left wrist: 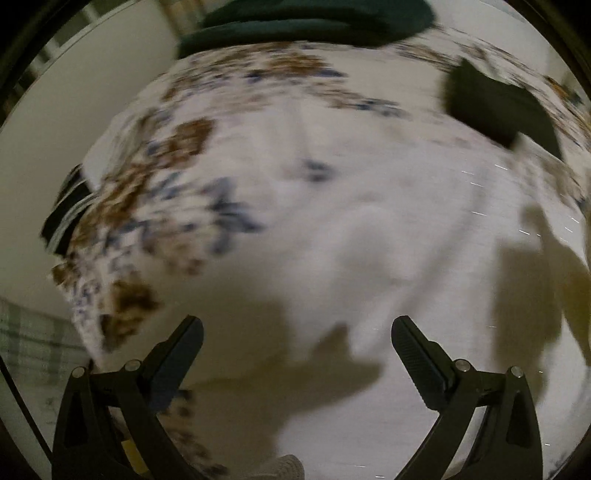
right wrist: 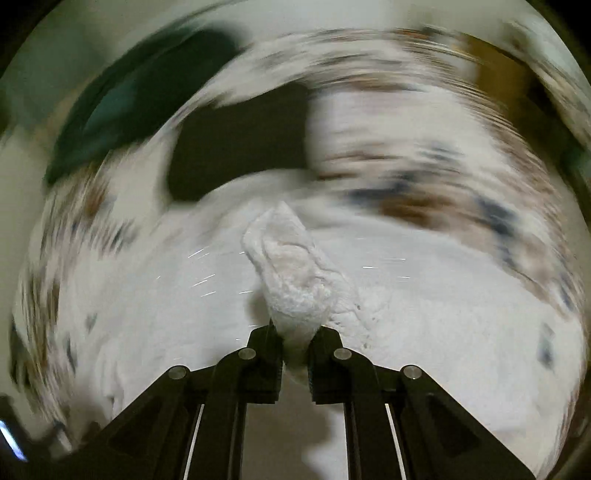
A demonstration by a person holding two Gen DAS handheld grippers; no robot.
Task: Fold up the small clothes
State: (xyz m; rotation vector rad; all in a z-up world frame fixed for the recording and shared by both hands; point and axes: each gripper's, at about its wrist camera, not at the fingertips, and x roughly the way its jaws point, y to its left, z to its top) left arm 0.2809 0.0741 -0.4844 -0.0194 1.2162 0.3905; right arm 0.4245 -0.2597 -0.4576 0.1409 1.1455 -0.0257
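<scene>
A white garment (left wrist: 369, 229) lies spread over a floral bedspread (left wrist: 147, 184). My left gripper (left wrist: 297, 328) is open and empty above the garment's near part. My right gripper (right wrist: 295, 336) is shut on a bunched fold of the white garment (right wrist: 291, 266), which stands up between the fingers; the rest of the cloth (right wrist: 424, 314) spreads below. Both views are blurred by motion.
A folded black item (left wrist: 498, 107) lies on the bedspread at the right, and shows in the right wrist view (right wrist: 240, 147). A dark green pile (left wrist: 314, 18) sits at the far edge, also in the right wrist view (right wrist: 140, 96). The bed's left edge (left wrist: 85, 173) drops off.
</scene>
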